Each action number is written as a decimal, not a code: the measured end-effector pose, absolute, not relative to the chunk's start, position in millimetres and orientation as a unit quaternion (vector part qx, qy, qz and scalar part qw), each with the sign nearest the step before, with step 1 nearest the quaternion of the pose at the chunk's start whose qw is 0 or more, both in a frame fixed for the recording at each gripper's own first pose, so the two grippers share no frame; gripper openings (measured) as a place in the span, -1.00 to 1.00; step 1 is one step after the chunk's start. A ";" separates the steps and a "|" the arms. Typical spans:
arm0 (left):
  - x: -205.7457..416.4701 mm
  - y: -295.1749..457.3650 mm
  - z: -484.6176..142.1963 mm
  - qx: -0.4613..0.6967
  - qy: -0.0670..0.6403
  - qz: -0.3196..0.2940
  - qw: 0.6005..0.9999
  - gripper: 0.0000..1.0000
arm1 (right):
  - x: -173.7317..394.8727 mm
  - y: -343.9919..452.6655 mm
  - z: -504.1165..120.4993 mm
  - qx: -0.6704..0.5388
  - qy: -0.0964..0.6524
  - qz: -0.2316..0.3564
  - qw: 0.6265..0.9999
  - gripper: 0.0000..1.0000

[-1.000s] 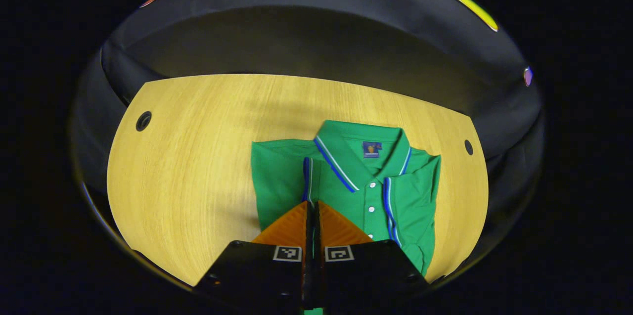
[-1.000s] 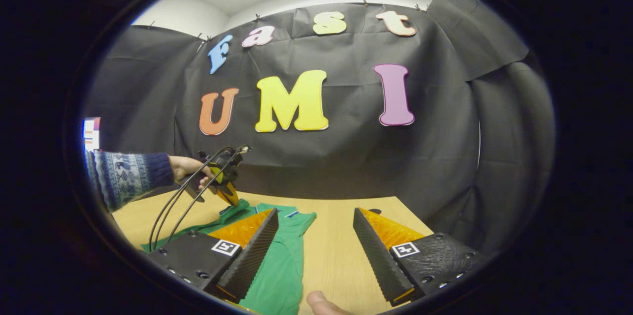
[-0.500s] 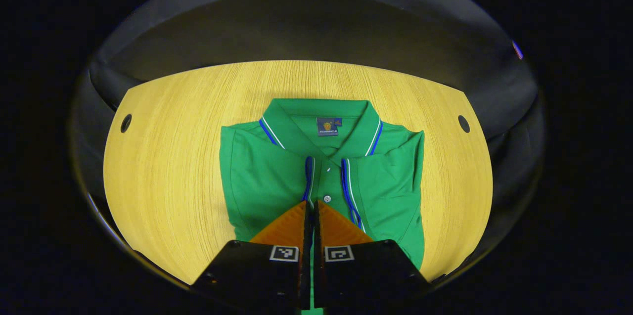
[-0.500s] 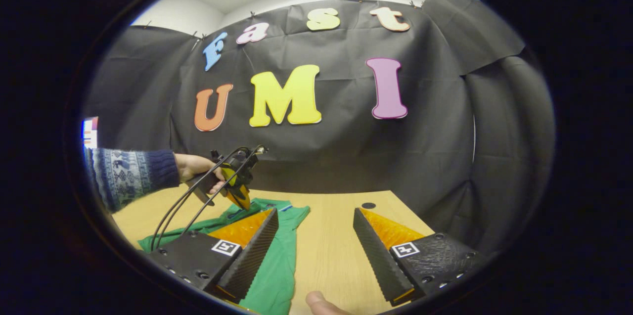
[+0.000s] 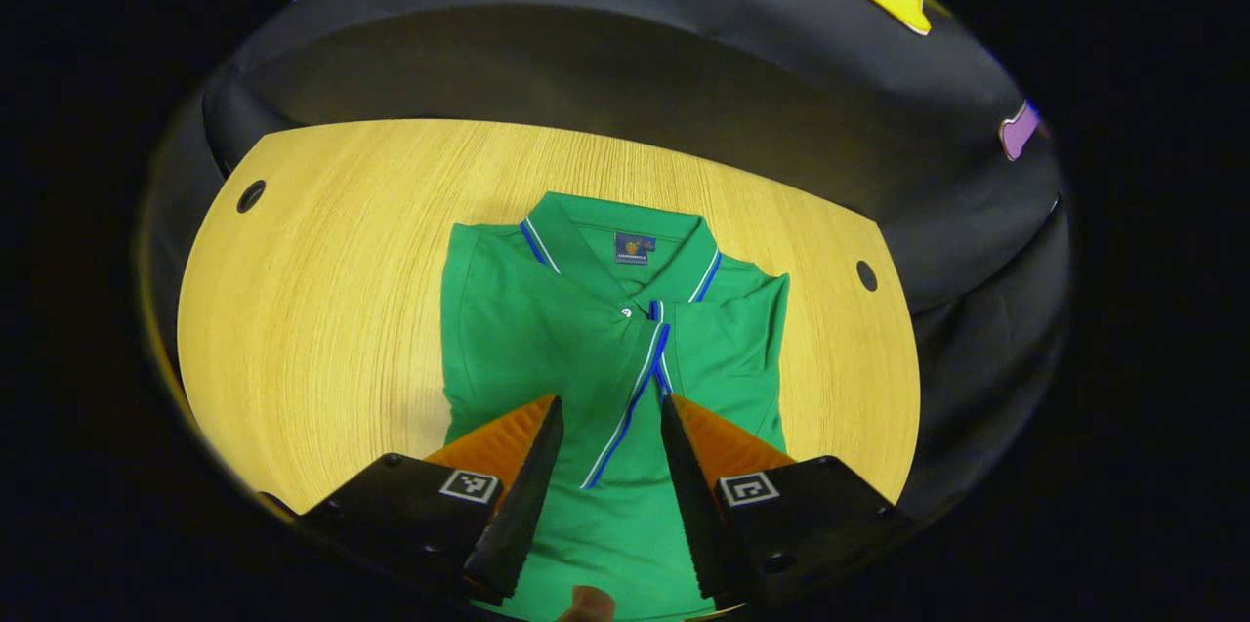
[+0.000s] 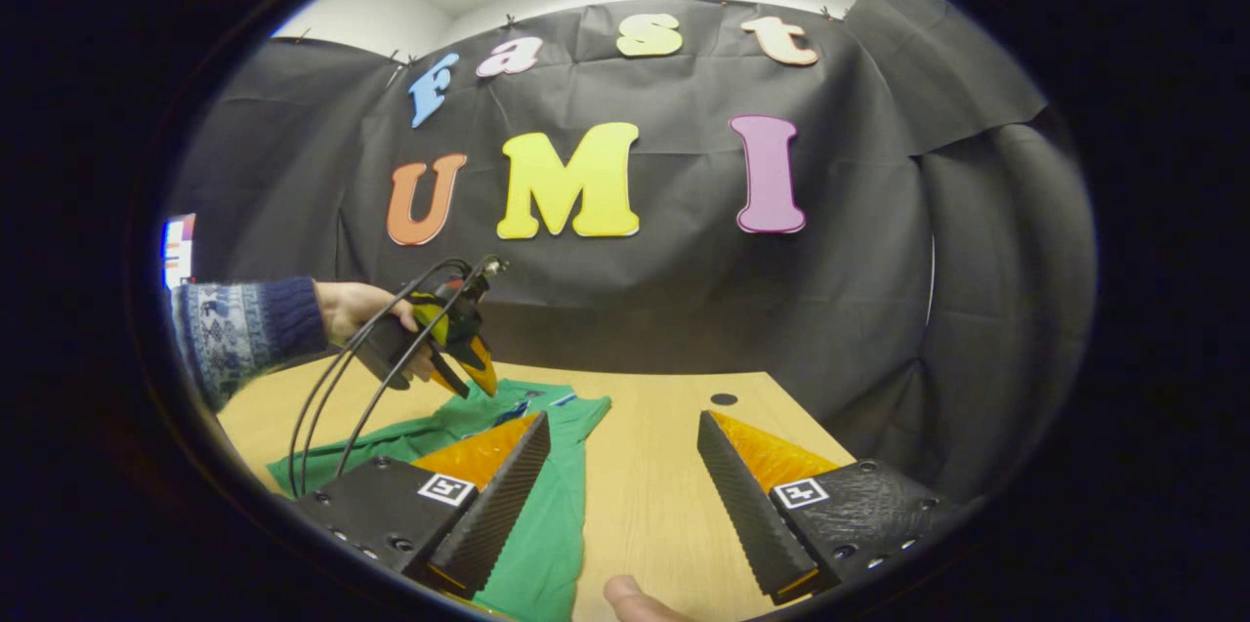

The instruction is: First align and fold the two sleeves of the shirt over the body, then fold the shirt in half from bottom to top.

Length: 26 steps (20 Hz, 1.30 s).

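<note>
A green polo shirt [image 5: 547,329] with blue and white trim lies flat on the wooden table [image 5: 312,290], collar at the far end. Both sleeves are folded in over the chest, and their striped cuffs meet near the placket. My left gripper [image 5: 607,407] hovers open above the shirt's middle with nothing between its fingers. In the right gripper view the shirt [image 6: 547,524] lies at the lower left, and the left gripper [image 6: 469,376] hangs open just above it in a hand with a patterned sleeve. My right gripper [image 6: 623,451] is open over the bare table beside the shirt.
Two round cable holes [image 5: 251,195] [image 5: 865,275] sit near the table's far corners. Black cloth walls close in the booth behind the table. A fingertip [image 6: 635,598] shows at the bottom edge of the right gripper view.
My left gripper has gone from shut to open and let go of the sleeve cuff, which now lies on the chest. It has also lifted slightly. The right gripper has hardly moved.
</note>
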State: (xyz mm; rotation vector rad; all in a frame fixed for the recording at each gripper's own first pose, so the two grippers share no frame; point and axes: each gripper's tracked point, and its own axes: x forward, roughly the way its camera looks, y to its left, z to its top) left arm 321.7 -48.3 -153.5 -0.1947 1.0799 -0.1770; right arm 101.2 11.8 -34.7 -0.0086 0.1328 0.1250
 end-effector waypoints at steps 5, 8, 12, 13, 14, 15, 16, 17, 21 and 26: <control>283.1 -22.1 -112.0 -0.033 0.450 -0.093 0.888 0.79 | 77.2 30.0 -31.2 -0.012 0.064 0.064 0.996 0.87; 257.9 -8.5 -80.8 0.008 0.389 -0.093 0.917 0.79 | 59.7 38.5 -24.5 -0.025 0.052 0.065 0.996 0.89; 224.6 5.0 -47.9 0.050 0.307 -0.081 0.947 0.73 | 35.6 47.9 -14.6 -0.028 0.038 0.066 0.997 0.89; 212.7 4.9 -41.0 0.056 0.287 -0.084 0.953 0.92 | 30.7 48.1 -12.7 -0.028 0.038 0.063 0.997 0.89; 201.0 6.7 -33.3 0.064 0.268 -0.082 0.958 0.77 | 26.8 46.3 -12.8 -0.027 0.041 0.059 0.997 0.93; 188.1 10.2 -26.7 0.072 0.245 -0.081 0.963 0.82 | 22.2 46.5 -11.2 -0.024 0.043 0.061 0.997 0.93; 176.3 16.5 -19.2 0.080 0.220 -0.078 0.969 1.00 | 16.6 46.6 -9.5 -0.019 0.046 0.063 0.997 0.89; 168.2 23.3 -19.2 0.081 0.204 -0.072 0.973 1.00 | 11.8 45.1 -8.2 -0.014 0.049 0.064 0.997 0.89; 120.9 52.3 -18.1 0.087 0.157 -0.047 0.983 0.99 | 3.6 21.7 -3.8 -0.027 0.039 0.037 0.998 0.92; 78.9 90.3 -32.5 0.062 0.146 -0.024 0.987 0.99 | 1.7 20.0 -20.9 -0.046 0.064 0.032 0.996 0.94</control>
